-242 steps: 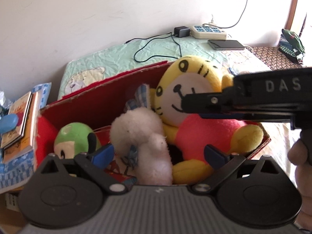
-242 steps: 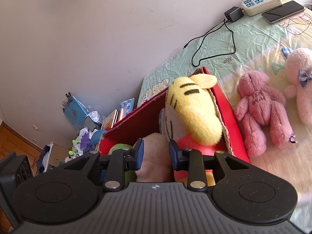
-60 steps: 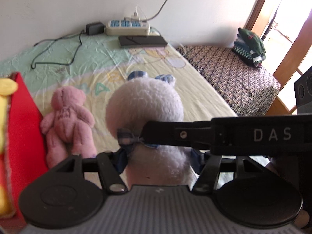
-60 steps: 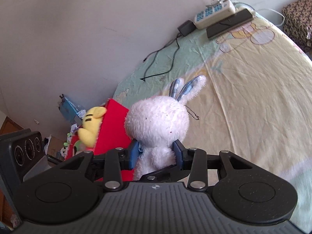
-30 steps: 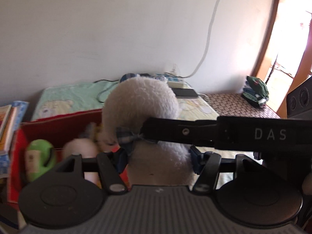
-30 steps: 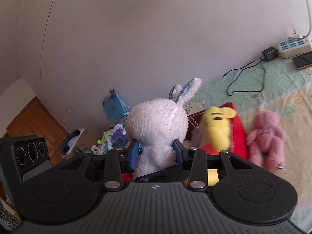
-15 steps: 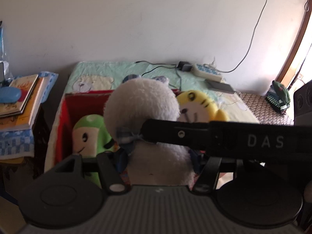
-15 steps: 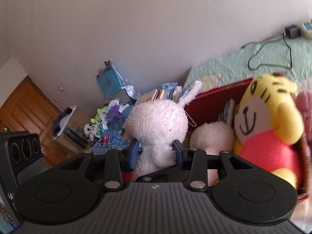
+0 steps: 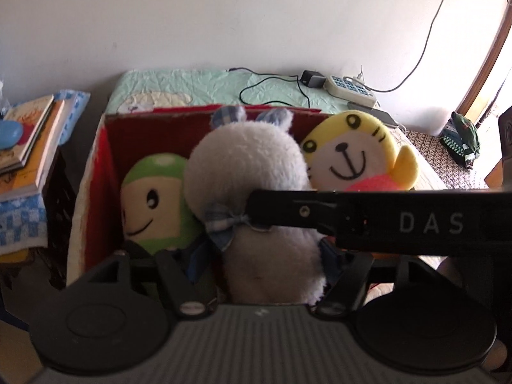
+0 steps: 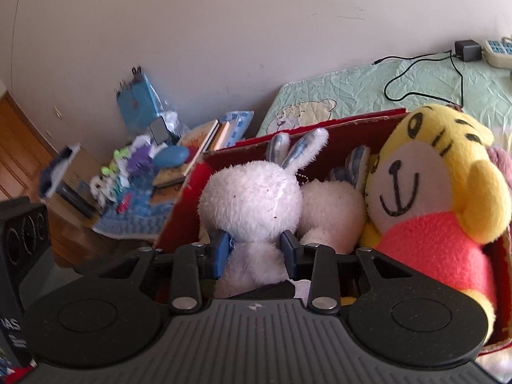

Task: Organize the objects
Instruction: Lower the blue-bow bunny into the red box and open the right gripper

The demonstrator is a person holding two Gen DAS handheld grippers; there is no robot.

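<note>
A white plush bunny point(image 9: 249, 172) with a blue checked bow hangs over the open red box point(image 9: 105, 160). My left gripper point(image 9: 260, 256) is shut on its body. My right gripper point(image 10: 256, 249) is shut on its neck from the other side and crosses the left wrist view as a black bar. In the right wrist view the bunny point(image 10: 252, 198) shows its back and ears. Inside the box are a yellow tiger plush point(image 9: 355, 153), a green plush point(image 9: 153, 192) and another white plush point(image 10: 332, 211).
The box stands at the end of a bed point(image 9: 198, 86) with a green sheet. A power strip point(image 9: 348, 88), charger and cable lie near the wall. Books point(image 9: 28, 140) are stacked to the left. Toys and clutter point(image 10: 128, 166) lie beyond the box.
Both grippers have carried the bunny from the bed to the box and lowered it; it now sits between the green plush and the tiger.
</note>
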